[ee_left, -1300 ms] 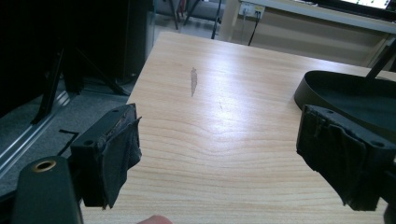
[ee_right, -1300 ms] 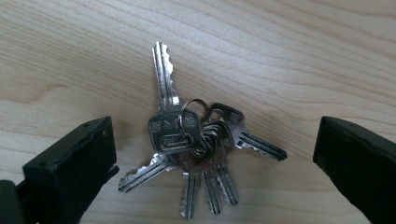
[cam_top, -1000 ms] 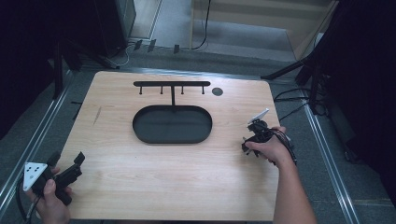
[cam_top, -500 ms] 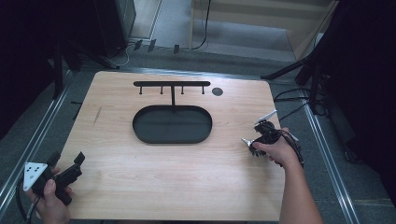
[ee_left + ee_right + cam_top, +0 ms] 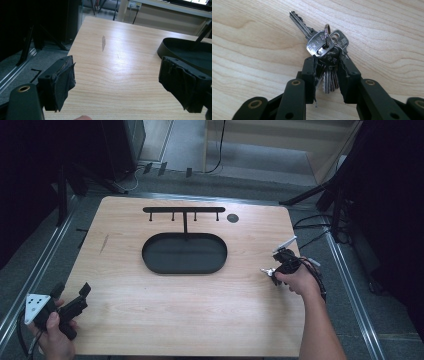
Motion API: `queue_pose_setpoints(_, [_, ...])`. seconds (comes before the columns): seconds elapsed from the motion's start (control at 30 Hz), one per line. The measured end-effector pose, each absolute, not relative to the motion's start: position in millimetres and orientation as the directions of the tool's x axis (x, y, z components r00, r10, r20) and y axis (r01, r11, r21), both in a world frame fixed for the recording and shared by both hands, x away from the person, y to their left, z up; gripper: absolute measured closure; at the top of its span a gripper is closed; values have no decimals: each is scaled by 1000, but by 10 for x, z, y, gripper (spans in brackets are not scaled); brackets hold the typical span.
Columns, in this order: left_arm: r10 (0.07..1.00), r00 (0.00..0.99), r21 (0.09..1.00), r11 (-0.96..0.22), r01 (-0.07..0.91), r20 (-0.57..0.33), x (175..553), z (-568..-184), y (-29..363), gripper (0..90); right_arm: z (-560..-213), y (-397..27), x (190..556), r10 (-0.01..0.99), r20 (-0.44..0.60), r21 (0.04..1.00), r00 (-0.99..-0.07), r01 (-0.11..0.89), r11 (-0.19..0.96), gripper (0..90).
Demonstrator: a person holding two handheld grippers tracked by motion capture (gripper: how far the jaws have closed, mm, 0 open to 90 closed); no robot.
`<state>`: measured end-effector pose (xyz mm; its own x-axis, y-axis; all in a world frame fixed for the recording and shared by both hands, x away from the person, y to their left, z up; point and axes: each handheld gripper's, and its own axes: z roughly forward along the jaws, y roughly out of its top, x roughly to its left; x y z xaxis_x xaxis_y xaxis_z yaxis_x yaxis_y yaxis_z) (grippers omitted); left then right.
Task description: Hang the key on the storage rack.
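So the right hand-held gripper (image 5: 325, 75) has just been closing and now pinches the bunch of keys (image 5: 324, 50) near the table's (image 5: 200, 320) right edge, ready to lift. The left hand-held gripper (image 5: 117, 82) sits wide open, nothing between its jaws, at the near left corner.

Bright overhead glare on the tabletop (image 5: 120, 62) — dark, murky surroundings, sharp close-ups.

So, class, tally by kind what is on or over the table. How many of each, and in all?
claws: 2 (left claw, right claw)
key bunch: 1
tray: 1
hook rack: 1
Total: 5
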<state>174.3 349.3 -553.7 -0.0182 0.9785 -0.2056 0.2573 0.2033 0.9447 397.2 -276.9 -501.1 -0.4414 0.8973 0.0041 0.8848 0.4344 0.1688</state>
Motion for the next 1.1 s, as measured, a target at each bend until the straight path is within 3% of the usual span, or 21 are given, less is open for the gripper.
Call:
queue_pose_setpoints(0.07, [978,-17,945,203,258,-206,1745,-5537,3493,137,-4911,-2790,3975,909,23,219,-417,889,402,861])
queue_pose_setpoints(0.23, [978,-17,944,205,259,-208,1745,-5537,3495,137,-4873,-2742,3969,881,-37,163,-472,867,471,863])
queue_pose_setpoints(0.67, [977,-16,942,207,264,-210,1747,-5536,3500,138,-4550,-2627,4031,864,-61,192,-499,844,501,863])
queue_pose_setpoints(1.1, [977,-17,941,208,268,-212,1751,-5535,3500,138,-4059,-2180,4133,865,-66,211,-497,841,499,863])
